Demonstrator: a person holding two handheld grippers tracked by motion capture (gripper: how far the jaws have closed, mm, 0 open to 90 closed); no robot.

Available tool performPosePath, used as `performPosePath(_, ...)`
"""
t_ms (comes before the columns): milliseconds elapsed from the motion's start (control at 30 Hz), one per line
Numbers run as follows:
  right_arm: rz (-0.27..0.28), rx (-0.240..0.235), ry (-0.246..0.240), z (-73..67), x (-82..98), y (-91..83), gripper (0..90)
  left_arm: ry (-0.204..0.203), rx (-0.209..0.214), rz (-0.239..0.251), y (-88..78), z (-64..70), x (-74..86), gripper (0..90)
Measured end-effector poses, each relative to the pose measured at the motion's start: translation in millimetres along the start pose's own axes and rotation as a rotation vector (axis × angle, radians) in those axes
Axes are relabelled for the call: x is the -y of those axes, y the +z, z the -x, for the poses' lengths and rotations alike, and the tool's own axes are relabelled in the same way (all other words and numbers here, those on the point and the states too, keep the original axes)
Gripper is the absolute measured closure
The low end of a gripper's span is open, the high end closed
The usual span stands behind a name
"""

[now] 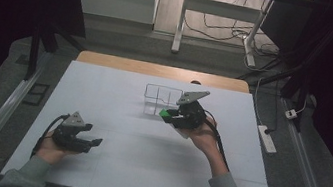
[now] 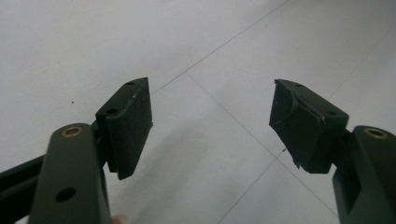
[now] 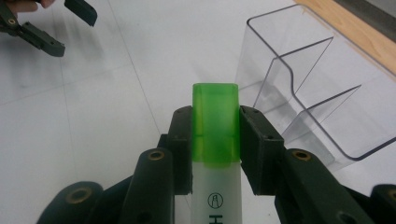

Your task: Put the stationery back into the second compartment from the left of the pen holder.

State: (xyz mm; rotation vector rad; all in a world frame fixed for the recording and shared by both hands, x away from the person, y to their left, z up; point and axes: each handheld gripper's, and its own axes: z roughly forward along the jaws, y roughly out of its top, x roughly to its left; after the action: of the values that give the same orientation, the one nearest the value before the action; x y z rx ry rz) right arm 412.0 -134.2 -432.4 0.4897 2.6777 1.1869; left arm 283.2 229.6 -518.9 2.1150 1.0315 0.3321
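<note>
Clamped between the two black jaws of the right gripper [image 3: 215, 135] is a highlighter [image 3: 215, 154], its translucent green cap pointing straight ahead past the jaw tips and its milky white barrel running back toward the camera. On the barrel a small circled pictogram and the top of a dark letter "H" can be read; the rest of the printing is cut off at the frame's lower edge. Just ahead and to the right of this claw stands a clear plastic organizer [image 3: 308, 79] with inner dividers, apart from the cap.

In the high view the right gripper [image 1: 171, 117] hovers just in front of the clear organizer [image 1: 161, 97], green showing at its tip.

The left gripper [image 1: 91, 141] is held low, well apart from the right one, near the person's edge. Its jaws are spread wide with nothing between them, and the pads [image 2: 130, 126] hang over a bare white surface crossed by thin seam lines.

That white sheet [image 1: 107, 165] covers a table whose wooden edge [image 1: 158, 69] shows at the far side. Beyond lie grey carpet, white desk legs, trailing cables and a power strip [image 1: 267, 139] on the floor.
</note>
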Motion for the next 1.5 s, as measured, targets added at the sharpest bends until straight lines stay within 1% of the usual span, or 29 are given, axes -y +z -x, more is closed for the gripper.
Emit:
performPosePath(267,0.049,0.018,0.009,0.8,-1.8,-6.5,66.0,-0.002,-0.002,-0.002,0.4,-0.7,0.5,29.7)
performPosePath(400,0.078,0.041,0.010,0.7,-3.9,-11.0,66.1,-0.004,-0.005,-0.001,0.0,-0.6,0.7,29.7)
performPosePath(600,0.156,0.079,0.005,1.6,-10.0,-19.5,66.1,0.001,-0.011,0.001,-0.4,0.6,0.4,29.7)
performPosePath(767,0.244,0.106,0.044,8.0,-14.4,-25.4,66.1,-0.001,-0.011,-0.001,-0.3,0.1,0.6,29.7)
performPosePath(867,0.270,0.129,0.058,11.5,-17.3,-25.0,66.1,0.000,-0.010,-0.003,-0.1,0.2,0.8,29.6)
performPosePath(967,0.278,0.135,0.078,15.5,-19.9,-25.6,66.0,0.000,-0.008,-0.001,-0.3,-0.2,0.9,29.6)
performPosePath(1233,0.278,0.146,0.085,21.4,-28.8,-26.5,66.1,0.000,-0.007,-0.004,0.2,0.5,0.8,29.6)
performPosePath(1300,0.284,0.142,0.088,23.2,-32.1,-23.9,66.1,0.002,-0.007,-0.004,0.2,0.8,0.6,29.5)
performPosePath(1367,0.284,0.149,0.086,25.0,-35.2,-21.0,66.1,0.003,-0.007,-0.003,0.0,0.8,0.7,29.5)
performPosePath(1500,0.286,0.146,0.097,29.2,-40.3,-16.5,66.1,0.001,-0.006,0.001,-0.5,-0.3,0.9,29.5)
